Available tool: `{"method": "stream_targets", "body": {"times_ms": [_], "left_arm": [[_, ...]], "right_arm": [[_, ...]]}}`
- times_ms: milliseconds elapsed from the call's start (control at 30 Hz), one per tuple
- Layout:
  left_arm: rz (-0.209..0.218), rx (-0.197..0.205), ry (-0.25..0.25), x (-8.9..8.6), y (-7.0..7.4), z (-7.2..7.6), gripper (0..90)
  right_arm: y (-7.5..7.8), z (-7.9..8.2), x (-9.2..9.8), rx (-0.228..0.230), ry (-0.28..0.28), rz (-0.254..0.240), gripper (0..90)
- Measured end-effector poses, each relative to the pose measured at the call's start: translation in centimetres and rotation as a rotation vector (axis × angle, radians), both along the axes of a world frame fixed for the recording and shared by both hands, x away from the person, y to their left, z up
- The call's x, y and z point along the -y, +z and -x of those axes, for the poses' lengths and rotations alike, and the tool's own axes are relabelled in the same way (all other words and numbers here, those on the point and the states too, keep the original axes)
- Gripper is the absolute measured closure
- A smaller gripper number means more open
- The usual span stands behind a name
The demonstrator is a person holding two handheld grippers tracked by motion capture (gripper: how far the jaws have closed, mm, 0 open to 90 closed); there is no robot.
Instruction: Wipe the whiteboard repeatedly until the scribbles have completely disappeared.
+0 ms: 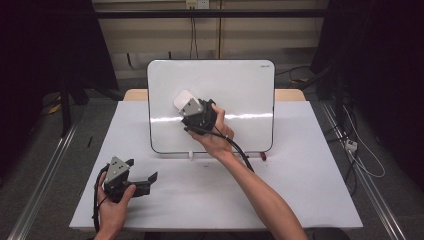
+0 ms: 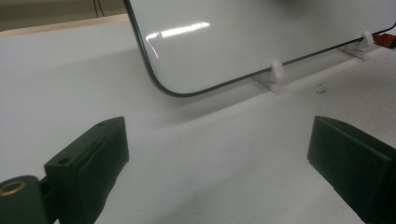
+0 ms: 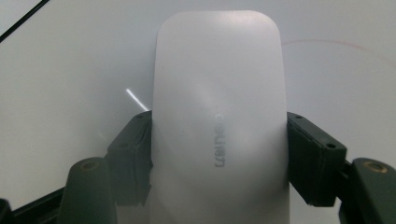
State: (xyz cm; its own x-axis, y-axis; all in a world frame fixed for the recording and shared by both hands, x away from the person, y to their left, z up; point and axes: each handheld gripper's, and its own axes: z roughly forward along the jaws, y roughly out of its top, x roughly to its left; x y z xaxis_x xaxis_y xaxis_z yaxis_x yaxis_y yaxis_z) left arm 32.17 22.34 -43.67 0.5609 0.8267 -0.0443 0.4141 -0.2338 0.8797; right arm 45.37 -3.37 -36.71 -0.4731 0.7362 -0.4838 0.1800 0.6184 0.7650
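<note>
A white whiteboard [image 1: 240, 90] stands upright on small white feet at the back of the table. My right gripper [image 1: 187, 107] is shut on a white eraser [image 1: 183, 98] and holds it against the board's upper left area. In the right gripper view the eraser [image 3: 219, 93] sits between both black jaws of the right gripper [image 3: 219, 140], flat on the whiteboard [image 3: 70, 70], with a faint red line [image 3: 336, 44] beside it. My left gripper [image 1: 142, 170] rests low at the table's front left, open and holding nothing. The left gripper [image 2: 217, 135] faces the whiteboard's [image 2: 261, 37] lower corner.
The white table [image 1: 300, 185] has bare room in front of the board and to its right. A small red item [image 1: 263, 156] lies by the board's right foot. White foot clips [image 2: 275, 74] hold the board's lower edge. Dark floor and cables surround the table.
</note>
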Motion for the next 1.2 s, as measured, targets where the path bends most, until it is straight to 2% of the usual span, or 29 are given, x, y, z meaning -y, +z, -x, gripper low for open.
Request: {"method": "stream_targets", "body": {"times_ms": [100, 267, 367, 467, 633, 867, 1033, 1200], "left_arm": [[0.001, 0.002, 0.007, -0.2, 0.0, 0.0, 5.2], [0.003, -0.001, 0.011, -0.4, 0.0, 0.1, 5.3], [0.003, -0.001, 0.015, -0.5, 0.0, 0.1, 5.2], [0.005, 0.003, 0.017, -0.5, 0.0, 0.2, 5.2], [0.001, 0.006, 0.017, -0.4, 0.1, 0.2, 5.2], [0.002, 0.010, 0.016, -0.5, 0.1, 0.2, 5.2], [0.001, 0.006, 0.018, -0.5, 0.1, 0.2, 5.2], [0.003, 0.008, 0.015, -0.5, 0.1, 0.2, 5.2]], "right_arm": [[1.2, -1.0, 0.7, 0.006, -0.029, -0.021, 31.8], [3.5, -2.9, 3.4, -0.005, -0.129, -0.112, 31.8], [4.7, -3.7, 5.3, 0.004, -0.187, -0.143, 31.8], [5.3, -4.0, 6.4, 0.002, -0.208, -0.156, 31.8], [5.1, -3.8, 5.7, 0.018, -0.219, -0.129, 31.8], [4.4, -3.5, 3.9, -0.001, -0.172, -0.079, 31.8], [3.7, -3.0, 2.2, 0.022, -0.149, -0.081, 31.8], [2.6, -2.4, 0.5, 0.038, -0.087, -0.051, 31.8]]}}
